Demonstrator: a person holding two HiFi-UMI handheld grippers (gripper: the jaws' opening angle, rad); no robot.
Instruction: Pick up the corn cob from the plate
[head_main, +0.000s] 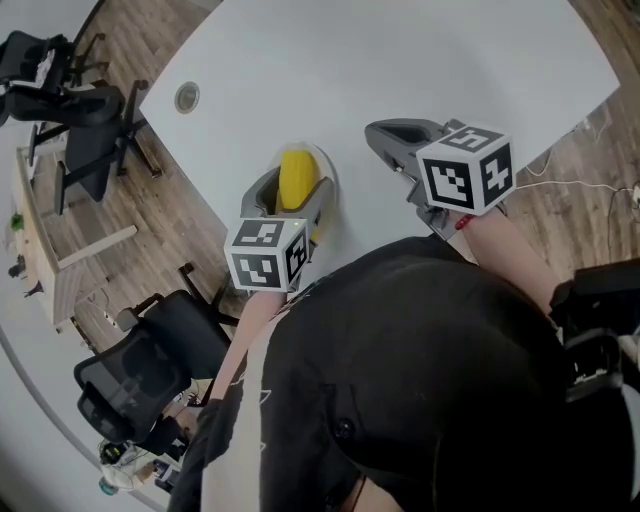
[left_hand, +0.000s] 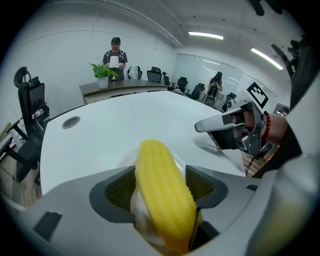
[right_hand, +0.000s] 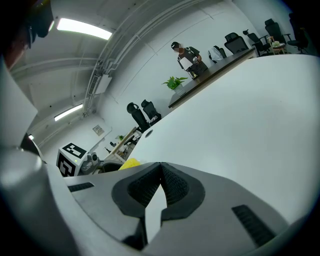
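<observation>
Two grippers logged: both show in my head view, one on each side of the person's dark-clad torso.
Left gripper: the grey jaws stand wide apart with the cob between them. The ribbed pads sit close beside it, and I see no clear squeeze on it.
Task item: one yellow ribbed corn cob, lying lengthwise between the left jaws with its far end pointing away from that camera.
Task item location: on a small round white plate, which shows directly beneath the cob. The plate is near the left edge of the table in my head view.
Right gripper: the jaw tips are together with nothing between them, and only bare tabletop shows through the slit lower down. It is to the right of the plate, apart from it, and points across the table.
Marker cubes: one black-and-white cube on the left gripper and one on the right gripper.
Surface: a large white table with a curved edge and a round grey grommet set into it.
Surroundings: black office chairs on a wood floor. A green potted plant stands on a far counter, with a person behind it.
</observation>
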